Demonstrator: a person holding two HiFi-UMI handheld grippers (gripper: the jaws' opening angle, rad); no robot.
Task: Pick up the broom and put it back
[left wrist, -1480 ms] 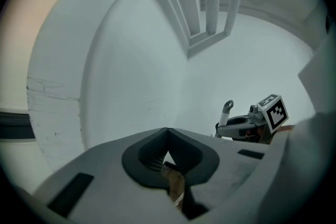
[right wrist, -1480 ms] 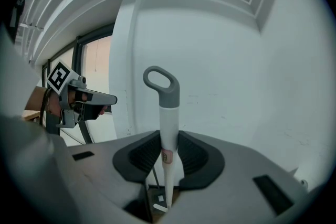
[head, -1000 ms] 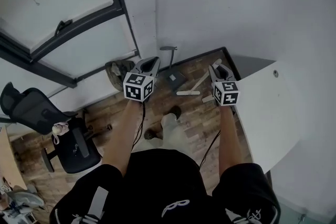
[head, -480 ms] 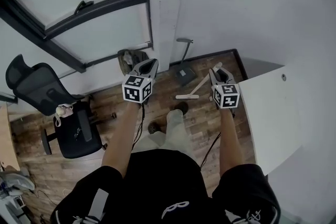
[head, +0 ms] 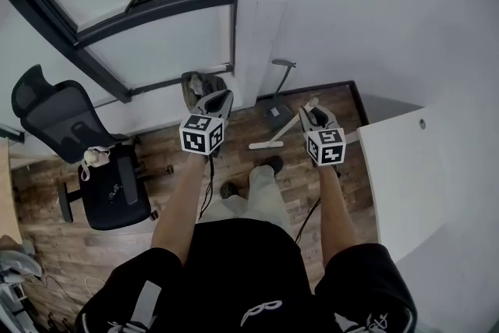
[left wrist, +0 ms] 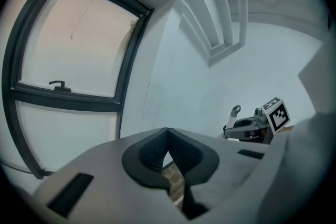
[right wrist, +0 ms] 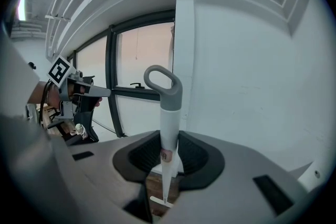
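Broom (right wrist: 169,113) stands almost straight up in the middle of the right gripper view, with its grey loop on top and its brush end down. We squeeze its stick in our right gripper (right wrist: 169,150). Our left gripper (left wrist: 168,140) is closed and holds nothing.

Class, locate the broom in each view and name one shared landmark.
Head view: broom slants down from the right gripper, centre-right.
Left gripper view: broom, loop end only, right of centre.
Right gripper view: broom upright, centre, between the jaws.
Shared landmark: dark-framed window.
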